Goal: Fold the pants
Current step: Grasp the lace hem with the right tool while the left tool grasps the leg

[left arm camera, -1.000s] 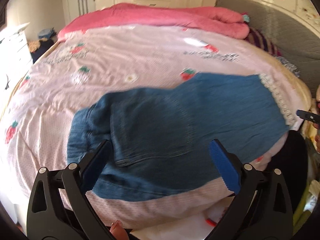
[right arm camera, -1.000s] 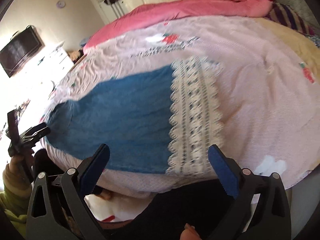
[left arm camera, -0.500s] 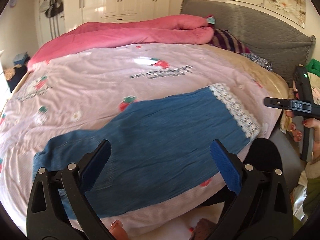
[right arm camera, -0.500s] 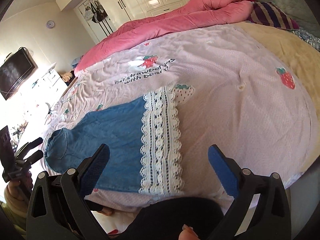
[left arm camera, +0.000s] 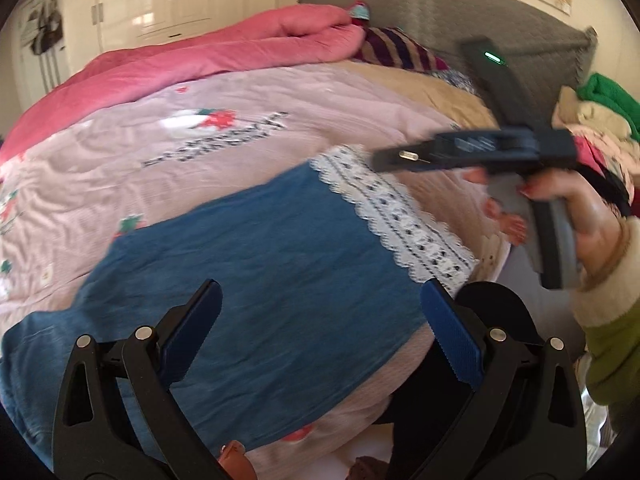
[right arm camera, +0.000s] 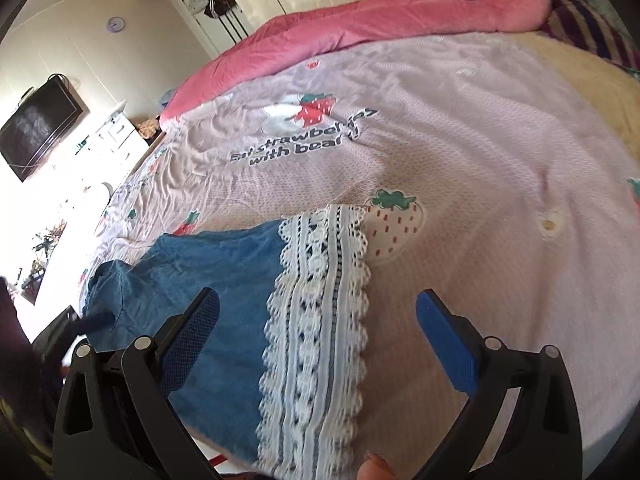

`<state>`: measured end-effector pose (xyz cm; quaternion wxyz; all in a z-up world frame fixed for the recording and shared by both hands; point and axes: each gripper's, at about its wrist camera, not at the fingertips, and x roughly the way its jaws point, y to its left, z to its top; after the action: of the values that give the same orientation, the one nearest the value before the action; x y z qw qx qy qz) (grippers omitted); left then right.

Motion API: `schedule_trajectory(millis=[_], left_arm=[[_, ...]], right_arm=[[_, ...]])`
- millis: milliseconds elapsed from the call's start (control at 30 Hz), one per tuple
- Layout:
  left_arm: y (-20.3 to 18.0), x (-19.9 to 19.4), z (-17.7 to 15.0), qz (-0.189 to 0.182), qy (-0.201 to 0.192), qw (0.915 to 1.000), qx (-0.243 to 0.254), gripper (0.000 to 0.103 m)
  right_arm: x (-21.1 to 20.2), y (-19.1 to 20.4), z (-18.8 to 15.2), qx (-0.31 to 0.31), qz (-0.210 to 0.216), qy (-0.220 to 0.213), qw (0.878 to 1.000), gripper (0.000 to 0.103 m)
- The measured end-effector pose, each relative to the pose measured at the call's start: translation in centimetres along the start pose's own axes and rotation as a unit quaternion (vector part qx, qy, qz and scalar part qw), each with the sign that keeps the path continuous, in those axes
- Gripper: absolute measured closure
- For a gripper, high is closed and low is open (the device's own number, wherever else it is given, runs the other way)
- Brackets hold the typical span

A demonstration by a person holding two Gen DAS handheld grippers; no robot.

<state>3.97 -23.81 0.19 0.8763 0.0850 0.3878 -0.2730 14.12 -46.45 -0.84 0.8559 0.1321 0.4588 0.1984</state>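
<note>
Blue denim pants [left arm camera: 248,280] with a white lace hem [left arm camera: 400,216] lie flat near the front edge of a bed covered by a pink strawberry-print sheet [left arm camera: 192,120]. My left gripper [left arm camera: 320,332] hovers open over the middle of the pants, nothing between its blue pads. In the right wrist view the pants [right arm camera: 216,280] run leftward and the lace hem [right arm camera: 320,320] sits under my open right gripper [right arm camera: 316,336]. The right gripper also appears in the left wrist view as a dark tool held by a hand [left arm camera: 568,208] above the hem end.
A rolled pink duvet [right arm camera: 380,20] lies along the far side of the bed. A striped pillow [left arm camera: 396,48] and grey headboard [left arm camera: 460,24] are at the right. Clothes [left arm camera: 600,112] pile beside the bed. A TV [right arm camera: 36,128] and white drawers stand at the left wall.
Both grippers have swung toward the lace hem end of the pants. The right gripper has come closer to the hem and further into the left view. The pants have not moved.
</note>
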Motion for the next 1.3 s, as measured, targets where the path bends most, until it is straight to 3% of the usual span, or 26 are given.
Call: schedule_trajectory(millis=[167, 467, 533, 667, 767, 867, 1167, 1300], left_arm=[[-2.7, 2.0, -0.1, -0.032, 0.018, 0.9989, 0.029, 0.01], [-4.9, 3.9, -0.5, -0.038, 0.025, 0.9968, 0.065, 0.01], [-5.4, 4.2, -0.7, -0.039, 0.027, 0.9964, 0.07, 0.01], [-6.5, 4.6, -1.2, -0.04, 0.021, 0.995, 0.089, 0.01], [-7.0, 4.8, -1.5, -0.042, 0.022, 0.994, 0.099, 0.011], [-7.4, 5.0, -1.7, -0.04, 0.019, 0.9926, 0.113, 0.016], [-9.3, 5.8, -2.1, -0.052, 0.019, 0.9866, 0.154, 0.033], [-10.3, 6.5, -2.1, -0.052, 0.017, 0.9833, 0.173, 0.046]], right_arm=[[2.0, -0.8, 1.3, 0.004, 0.031, 0.021, 0.999, 0.005], [4.3, -1.0, 2.4, -0.004, 0.039, 0.041, 0.998, 0.008], [4.6, -0.6, 2.3, -0.017, 0.036, 0.043, 0.998, 0.024], [5.0, 0.4, 2.3, -0.044, 0.023, 0.054, 0.997, 0.031], [5.0, 0.4, 2.1, -0.055, 0.006, 0.053, 0.997, 0.049], [3.9, -0.2, 2.3, -0.043, 0.018, 0.039, 0.998, 0.06], [3.2, 1.1, 1.7, -0.062, 0.011, 0.036, 0.997, 0.058], [4.9, 0.7, 1.3, -0.061, 0.003, 0.069, 0.996, 0.058]])
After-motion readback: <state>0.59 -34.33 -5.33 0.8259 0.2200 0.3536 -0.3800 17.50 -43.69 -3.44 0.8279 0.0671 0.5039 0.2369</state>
